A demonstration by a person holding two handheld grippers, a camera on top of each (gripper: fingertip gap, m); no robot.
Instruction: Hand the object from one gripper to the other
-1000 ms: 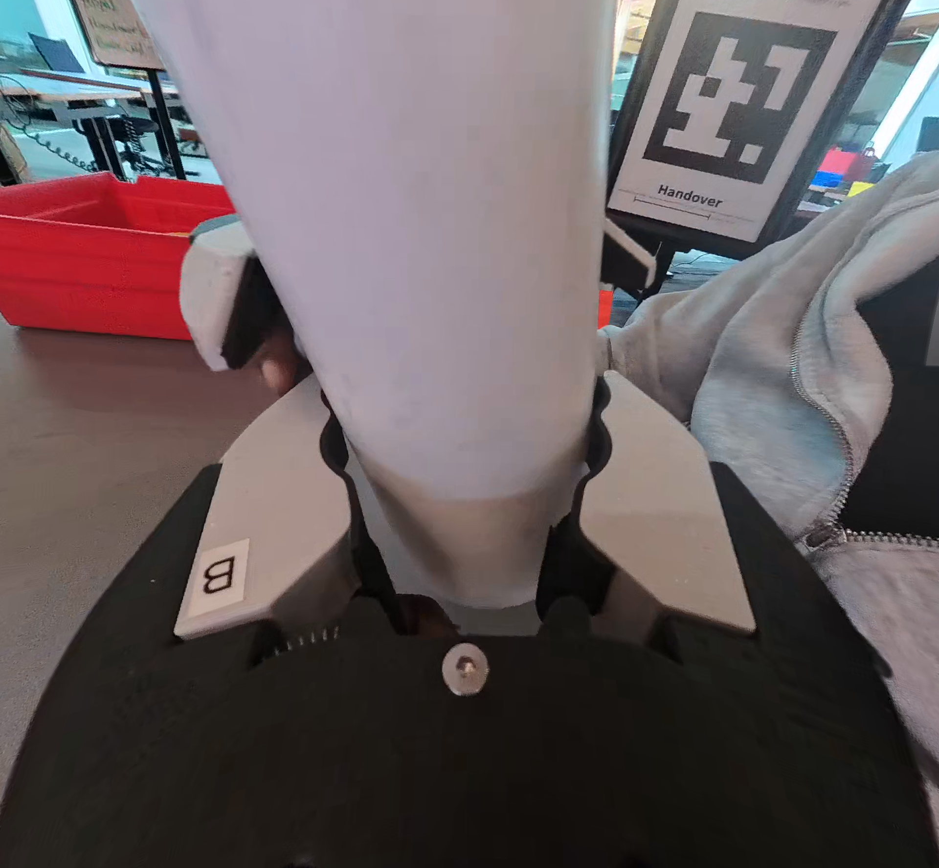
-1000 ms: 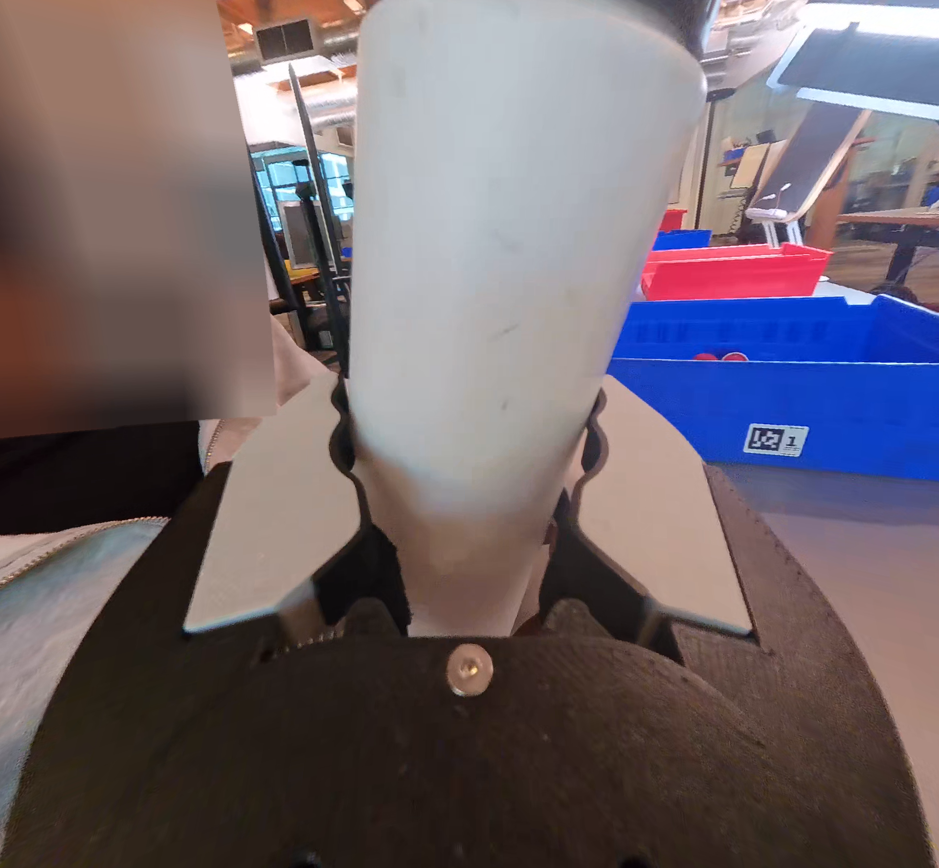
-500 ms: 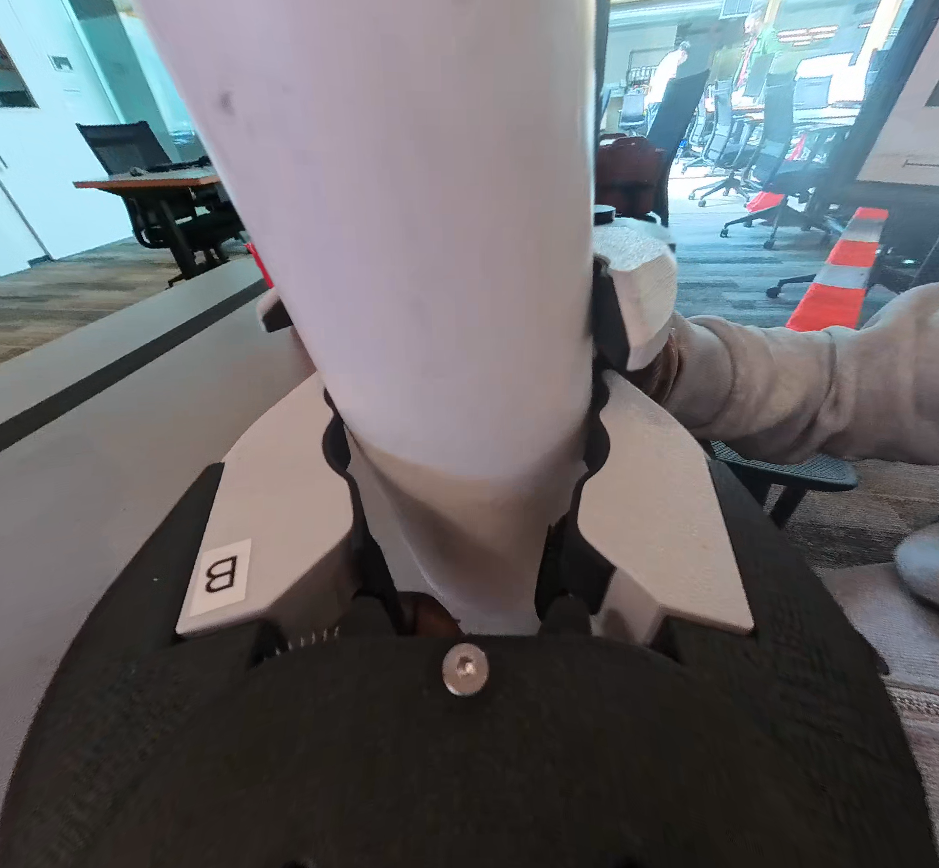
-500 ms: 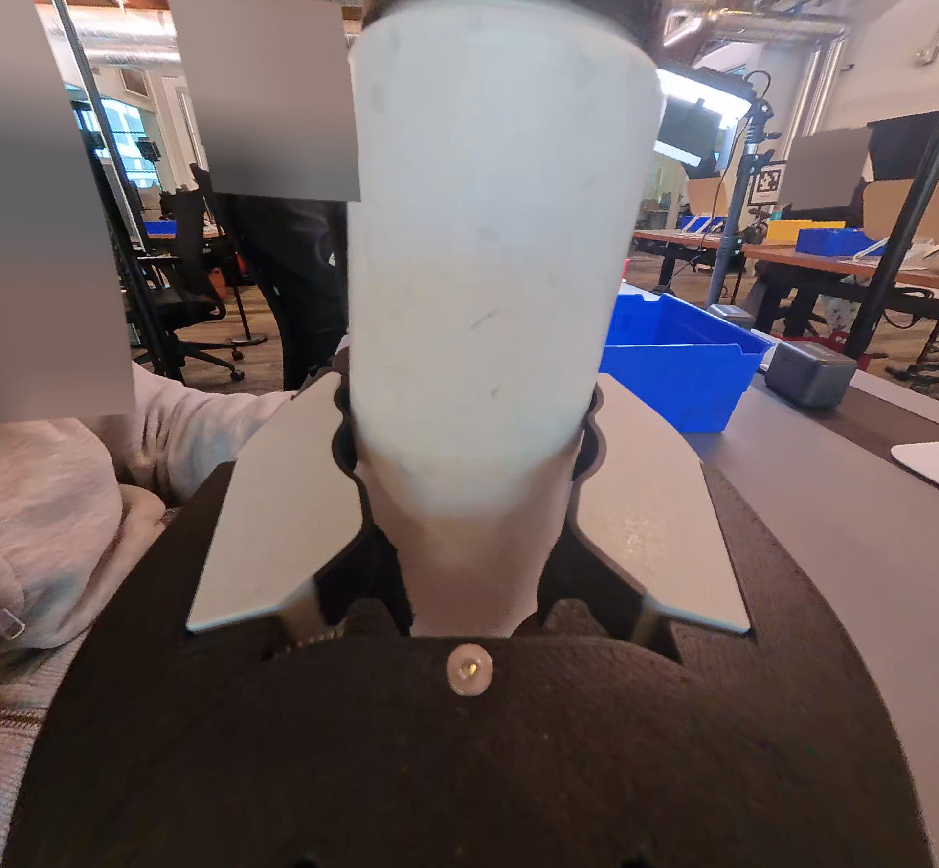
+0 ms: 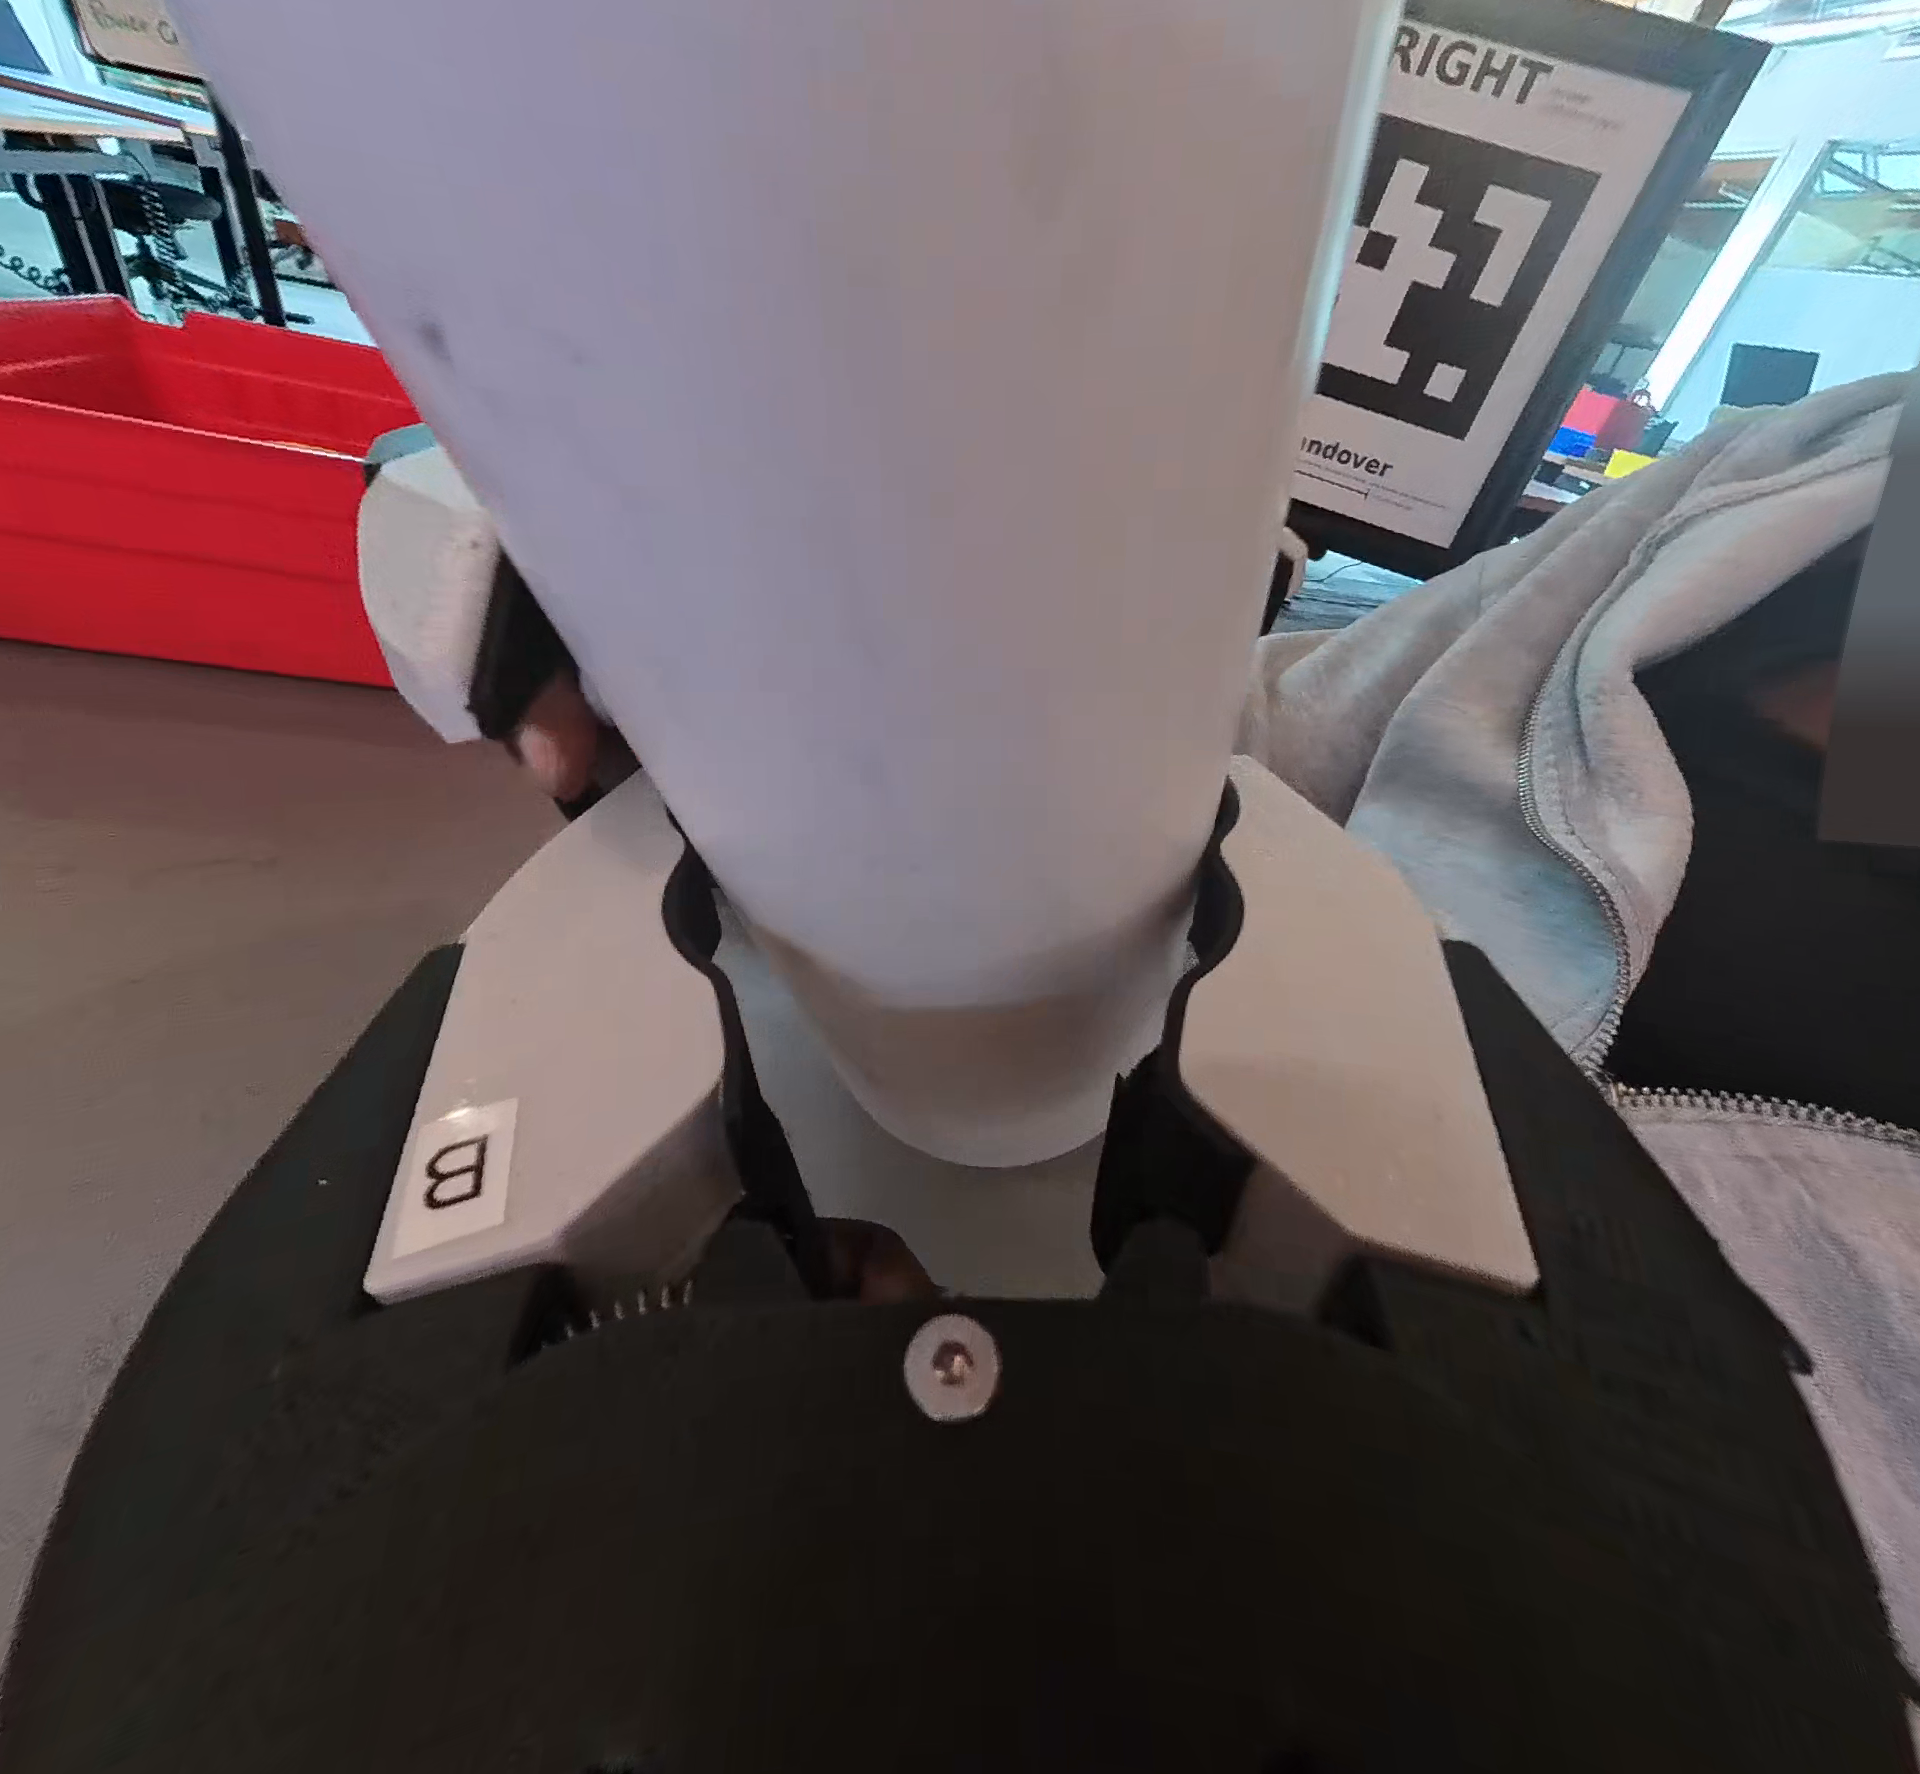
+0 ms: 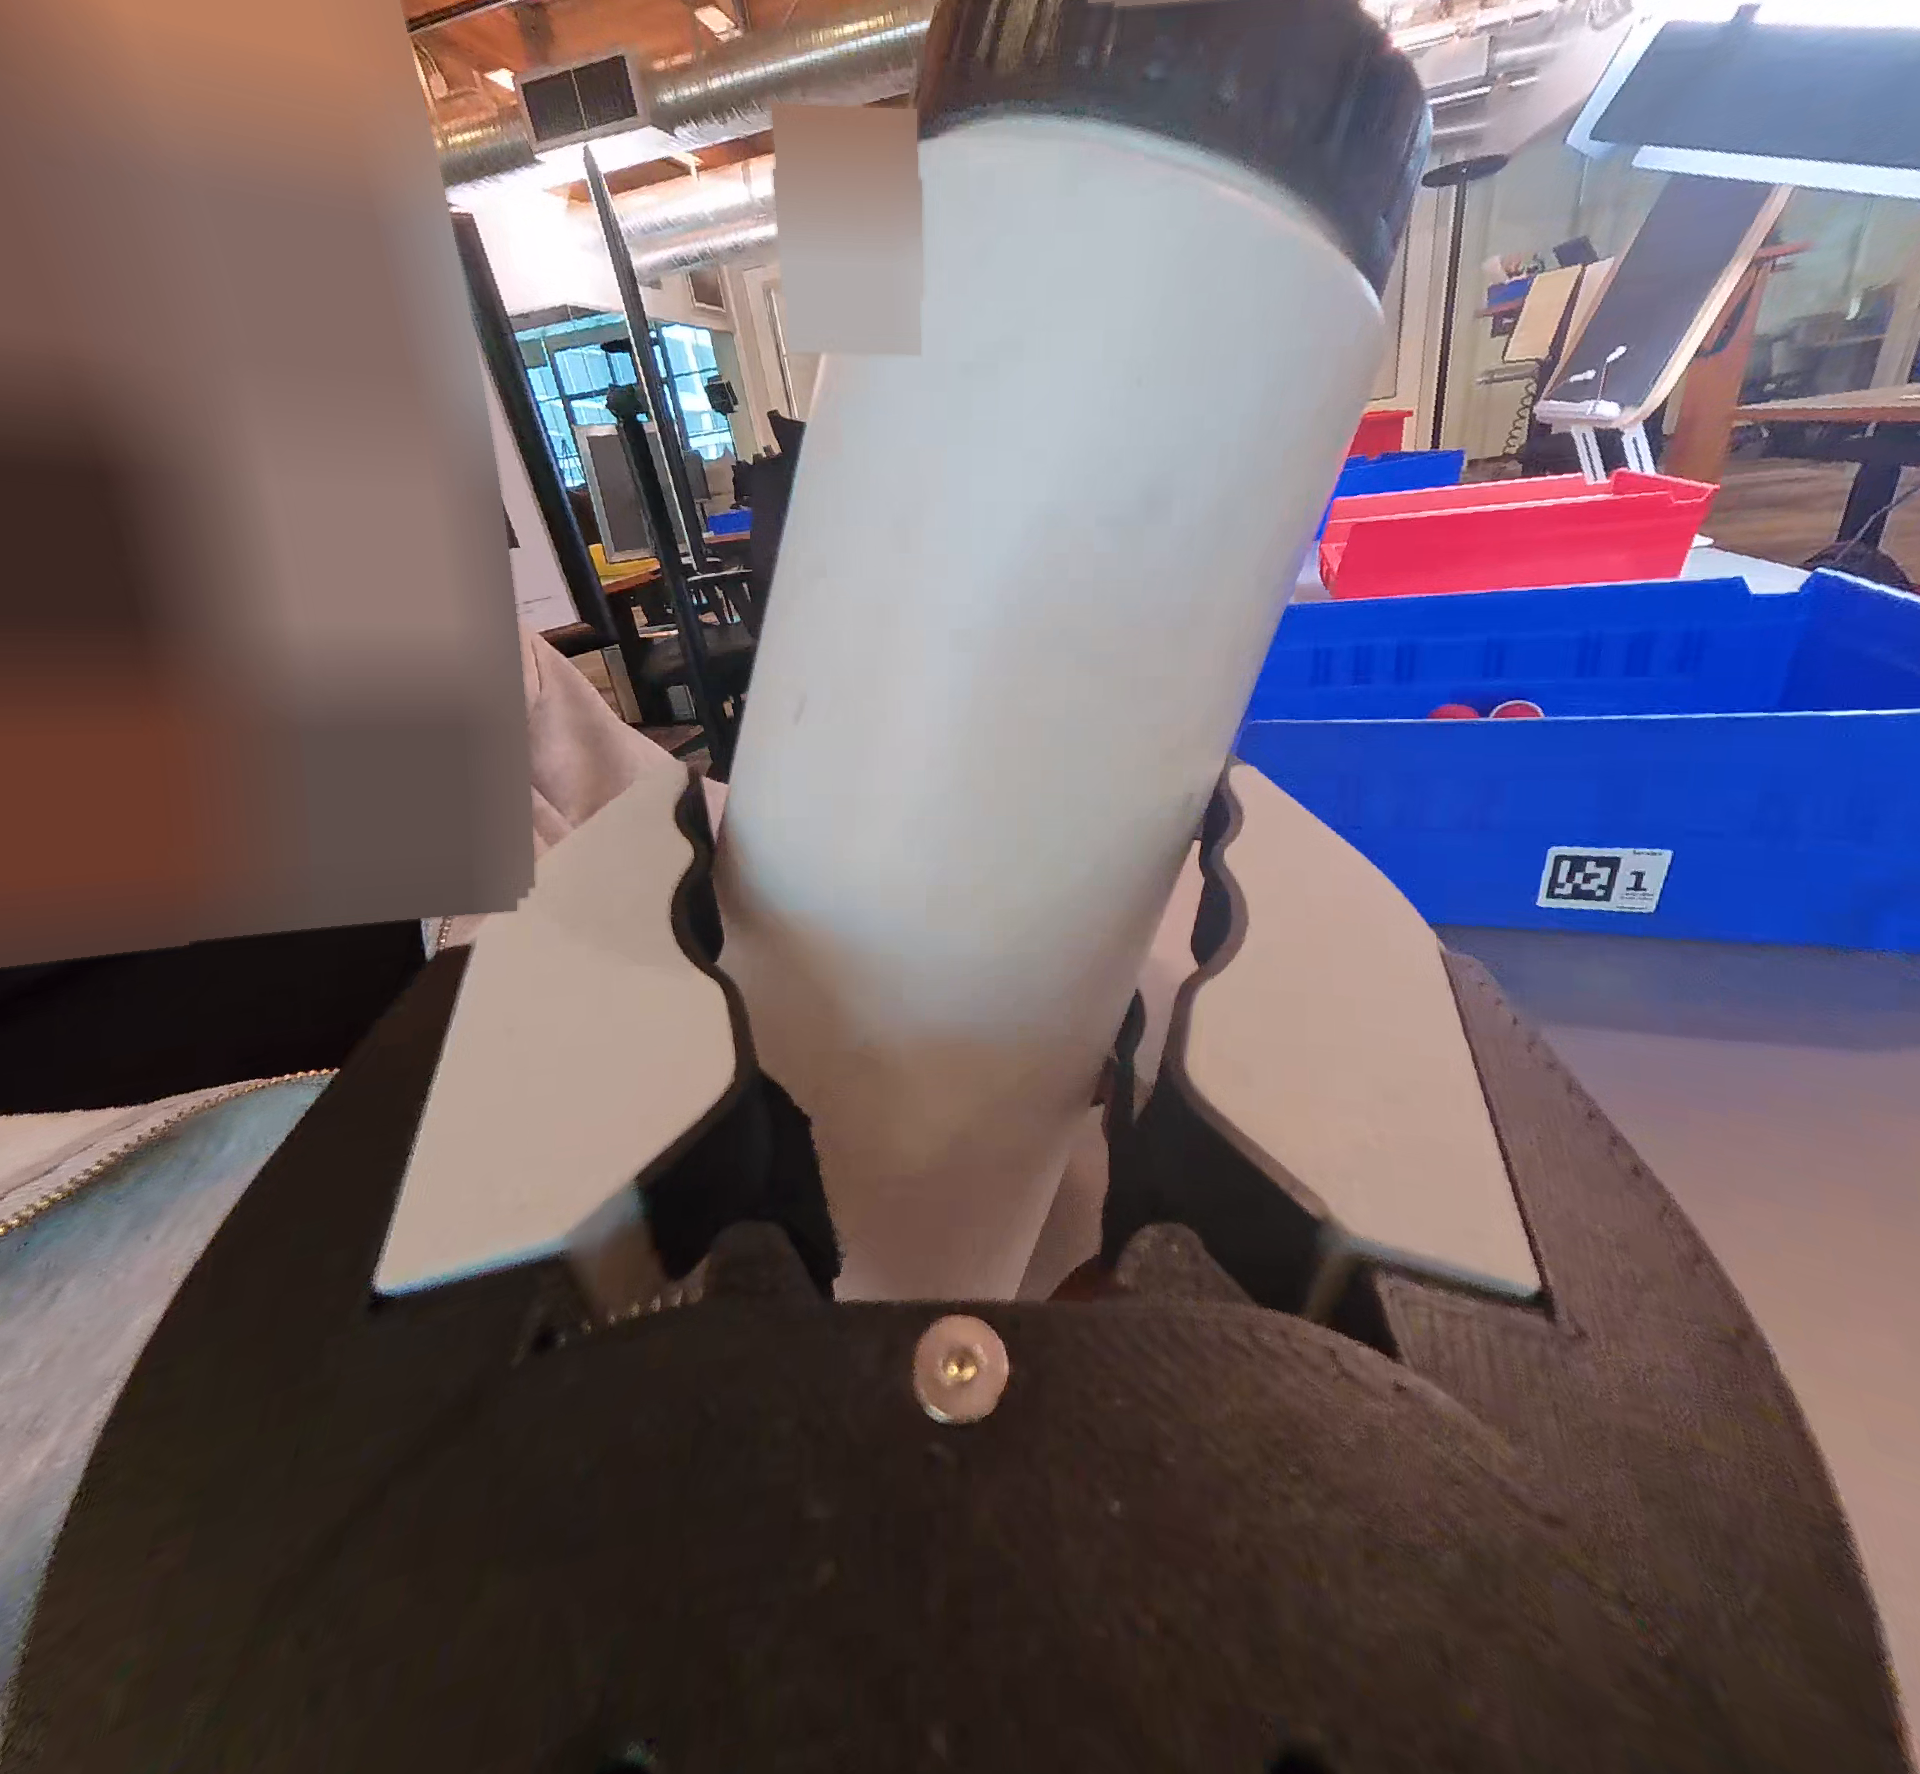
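- White tumbler (image 6: 1018,602) with a black ribbed lid (image 6: 1174,114), that's the object here, and it's up off the table, caught between both grippers at once.
- In the right wrist view it leans to the right, lid end up and away from the camera, narrow bottom end down in the throat of the right gripper (image 6: 956,903).
- The right gripper's two grey fingers (image 6: 582,1059) sit tight against the lower sides of the tumbler, so it's pinching it.
- Left wrist view: same deal, the left gripper (image 5: 951,903) has its fingers (image 5: 582,1080) pressed on either side of the white tumbler (image 5: 831,374), which fills most of that frame. Lid is out of shot there.
- Also in the left view you can see the other gripper's pale finger (image 5: 426,592) poking out from behind the tumbler on the left, touching its side.
- Behind that, a red bin (image 5: 177,488) sits on the brown table (image 5: 208,893).
- To the right of the tumbler there's a black-framed marker sign (image 5: 1496,270) standing up, and a grey zip hoodie sleeve (image 5: 1558,685) in front of it.
- Right view background: a blue bin (image 6: 1662,789) with a small tag on its front wall, just beside the gripper on the grey table (image 6: 1714,1101), and another red bin (image 6: 1507,540) farther back.
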